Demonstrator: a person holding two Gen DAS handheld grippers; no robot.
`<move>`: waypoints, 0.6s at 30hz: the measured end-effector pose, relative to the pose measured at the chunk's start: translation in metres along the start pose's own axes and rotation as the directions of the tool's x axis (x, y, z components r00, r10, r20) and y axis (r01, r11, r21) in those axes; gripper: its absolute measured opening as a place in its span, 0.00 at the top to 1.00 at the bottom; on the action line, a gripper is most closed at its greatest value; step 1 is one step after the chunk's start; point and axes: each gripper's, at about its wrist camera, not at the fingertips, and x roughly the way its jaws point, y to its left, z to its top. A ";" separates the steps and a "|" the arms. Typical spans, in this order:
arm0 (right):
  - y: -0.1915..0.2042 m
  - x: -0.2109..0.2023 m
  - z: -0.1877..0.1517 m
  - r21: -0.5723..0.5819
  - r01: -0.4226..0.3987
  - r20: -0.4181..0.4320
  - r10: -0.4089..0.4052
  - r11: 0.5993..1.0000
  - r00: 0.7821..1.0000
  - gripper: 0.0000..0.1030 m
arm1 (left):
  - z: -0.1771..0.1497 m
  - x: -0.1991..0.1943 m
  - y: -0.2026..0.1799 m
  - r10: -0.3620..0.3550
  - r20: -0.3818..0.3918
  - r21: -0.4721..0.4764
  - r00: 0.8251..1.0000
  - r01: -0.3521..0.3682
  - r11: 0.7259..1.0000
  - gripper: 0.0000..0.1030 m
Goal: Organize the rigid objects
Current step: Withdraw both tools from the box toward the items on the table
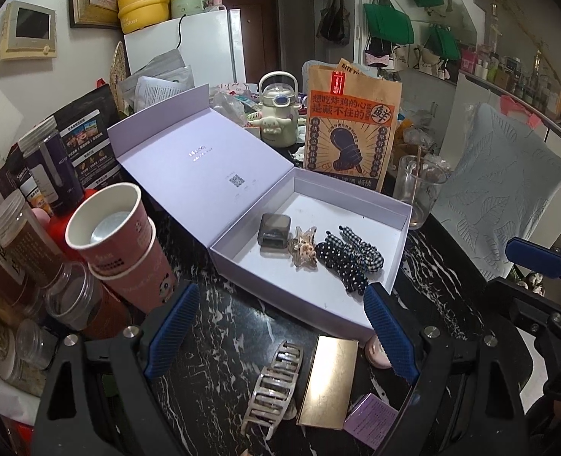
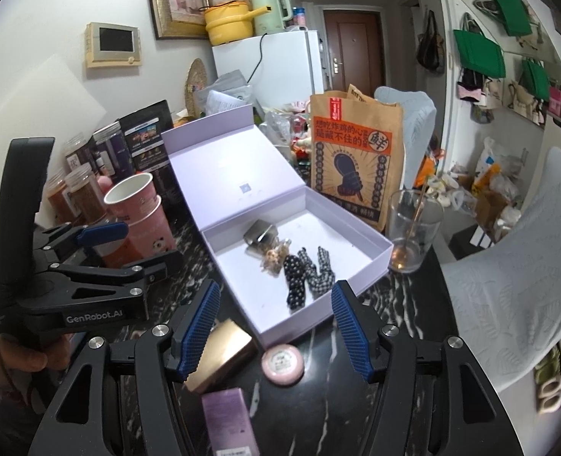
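An open lavender box (image 1: 402, 224) stands on the black marble table, its lid (image 1: 189, 163) folded back. Inside lie a grey case (image 1: 274, 235), a speckled hair claw (image 1: 303, 250) and dotted and checked fabric bows (image 1: 348, 262). In front of the box lie a silver claw clip (image 1: 272, 387), a gold box (image 1: 328, 380), a pink round compact (image 2: 283, 364) and a purple box (image 2: 229, 421). My left gripper (image 1: 280, 330) hangs open above the clip and gold box. My right gripper (image 2: 276, 332) is open above the compact, holding nothing.
Stacked pink paper cups (image 1: 109, 228) and several jars (image 1: 10, 235) crowd the left side. A glass with a stirrer (image 2: 413, 228) and a printed paper bag (image 2: 356, 159) stand behind the box. A pale chair back (image 2: 516, 273) is at the right. A hand (image 2: 14, 357) holds the left gripper.
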 end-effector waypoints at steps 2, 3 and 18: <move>0.002 -0.001 -0.005 0.003 -0.007 -0.007 0.007 1.000 1.000 0.40 | -0.005 0.000 0.000 -0.005 -0.008 -0.002 1.000 0.005 1.000 0.14; 0.002 -0.001 -0.007 0.004 -0.011 -0.009 0.011 1.000 1.000 0.40 | -0.008 0.001 0.001 -0.008 -0.013 -0.003 1.000 0.008 1.000 0.14; 0.010 0.004 -0.045 0.034 -0.043 -0.062 0.045 0.999 0.997 0.40 | -0.048 0.000 0.010 -0.018 -0.044 -0.020 0.999 0.017 1.000 0.14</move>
